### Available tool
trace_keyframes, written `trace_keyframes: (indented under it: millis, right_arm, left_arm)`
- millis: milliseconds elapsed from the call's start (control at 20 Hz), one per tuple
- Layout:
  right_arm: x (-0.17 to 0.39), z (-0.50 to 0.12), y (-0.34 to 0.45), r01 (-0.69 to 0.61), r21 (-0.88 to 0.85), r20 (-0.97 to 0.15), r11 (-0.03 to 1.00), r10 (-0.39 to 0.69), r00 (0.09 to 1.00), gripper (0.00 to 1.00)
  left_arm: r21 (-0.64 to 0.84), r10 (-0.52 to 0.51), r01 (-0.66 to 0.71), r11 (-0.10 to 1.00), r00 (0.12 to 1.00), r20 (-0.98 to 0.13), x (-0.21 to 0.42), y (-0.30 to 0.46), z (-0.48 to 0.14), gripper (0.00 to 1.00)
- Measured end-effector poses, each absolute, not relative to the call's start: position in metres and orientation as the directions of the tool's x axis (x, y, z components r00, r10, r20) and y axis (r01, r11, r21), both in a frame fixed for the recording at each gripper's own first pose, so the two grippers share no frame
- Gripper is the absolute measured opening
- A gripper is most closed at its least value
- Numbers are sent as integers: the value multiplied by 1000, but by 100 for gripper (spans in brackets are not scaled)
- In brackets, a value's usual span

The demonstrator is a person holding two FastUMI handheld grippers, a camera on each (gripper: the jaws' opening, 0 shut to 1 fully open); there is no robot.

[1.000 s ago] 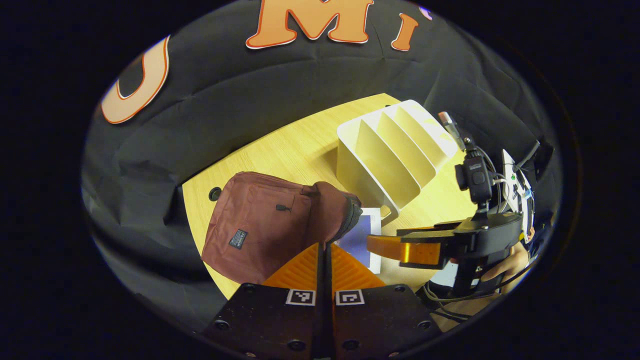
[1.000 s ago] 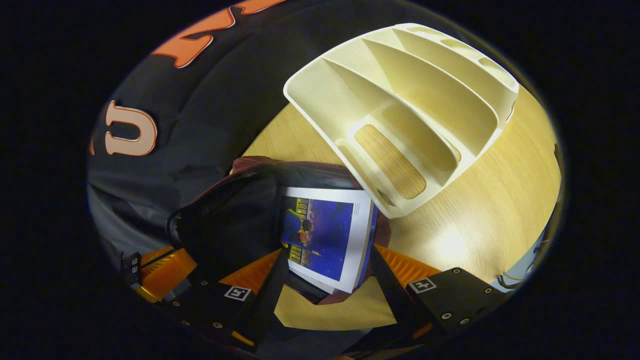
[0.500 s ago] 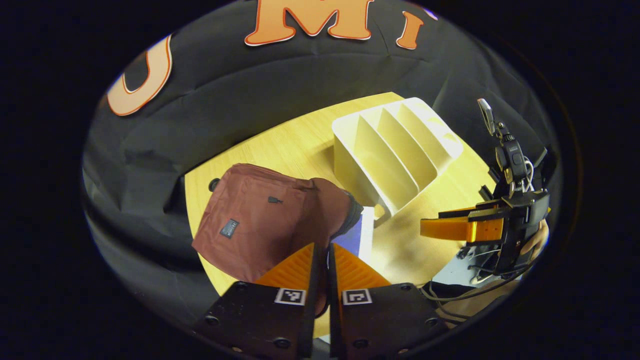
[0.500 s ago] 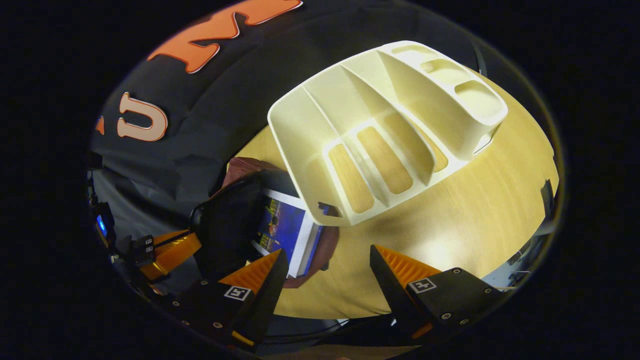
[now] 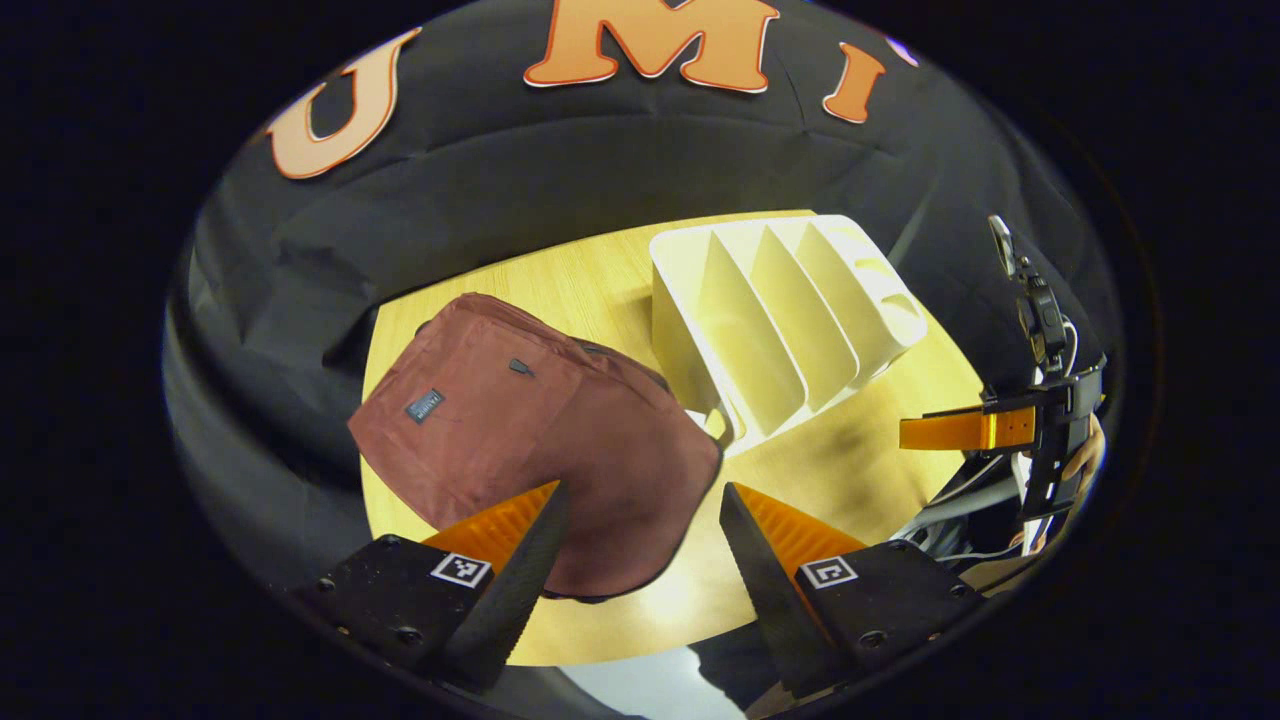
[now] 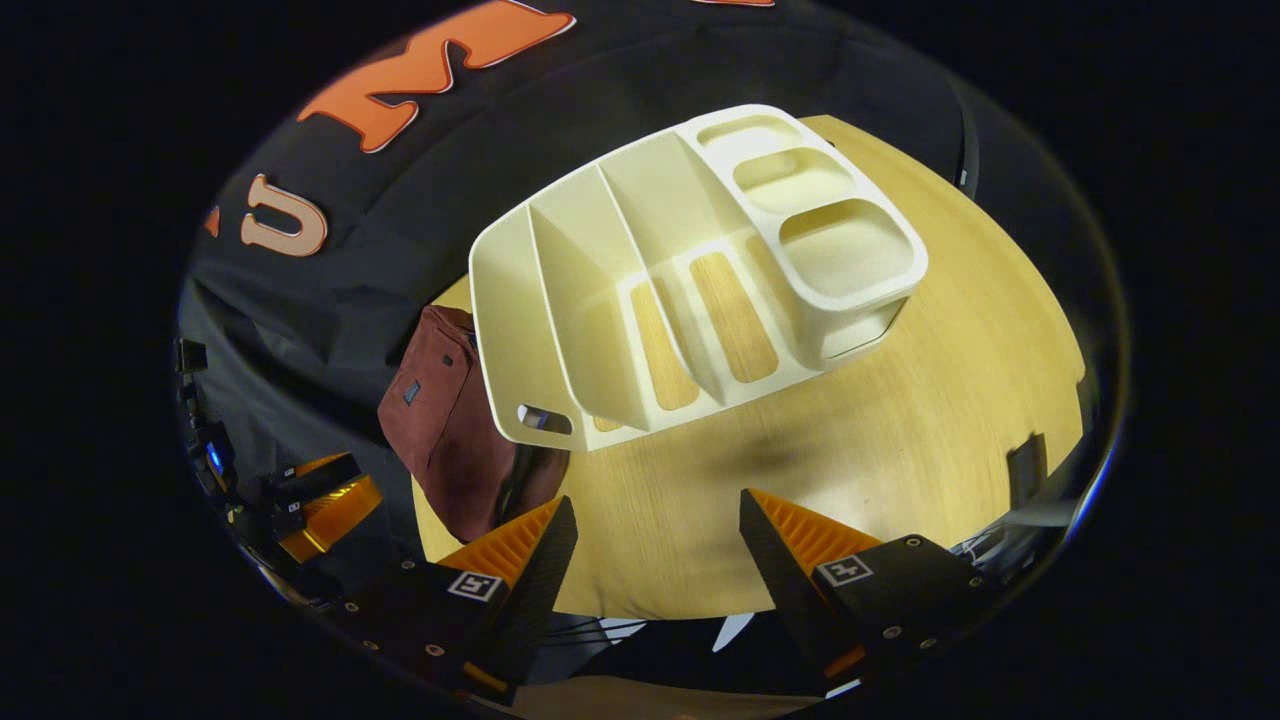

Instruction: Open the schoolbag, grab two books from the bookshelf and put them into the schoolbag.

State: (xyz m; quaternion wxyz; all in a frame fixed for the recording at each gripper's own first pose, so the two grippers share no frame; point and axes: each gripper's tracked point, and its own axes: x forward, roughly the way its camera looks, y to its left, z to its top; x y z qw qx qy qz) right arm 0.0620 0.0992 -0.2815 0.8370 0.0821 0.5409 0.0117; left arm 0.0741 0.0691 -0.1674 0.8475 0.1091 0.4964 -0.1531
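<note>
A maroon schoolbag [image 5: 520,420] lies flat on the wooden table [image 5: 830,480], its flap down, and no book shows at it. In the right gripper view the schoolbag [image 6: 445,420] sits left of the cream bookshelf [image 6: 690,270], whose slots hold nothing. My left gripper [image 5: 640,525] hovers open above the bag's near edge. My right gripper [image 6: 655,540] stands open over bare table in front of the bookshelf [image 5: 780,310]. In the left gripper view the right gripper [image 5: 975,432] shows at the far right, held by a hand.
The table's near edge [image 6: 680,605] runs just under my right gripper. Black cloth walls stand behind and to the left of the table. A dark clip [image 6: 1025,470] sits on the table's right edge. Cables [image 5: 950,500] hang below the other gripper.
My left gripper has opened and let go of the bag's flap, which has dropped shut over the blue book. My right gripper has drawn back from the bag.
</note>
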Motion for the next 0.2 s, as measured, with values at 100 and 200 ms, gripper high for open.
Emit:
trace_keyframes:
  millis: [100,200]
  right_arm:
    - [72,-262,86,11,125,-882,992,105,460,98]
    - [85,-237,73,-50,82,-846,995,96,524,98]
  left_arm:
    - [8,-167,320,947,515,-841,76,47,-166,96]
    - [13,-161,278,961,595,-788,87,28,-155,97]
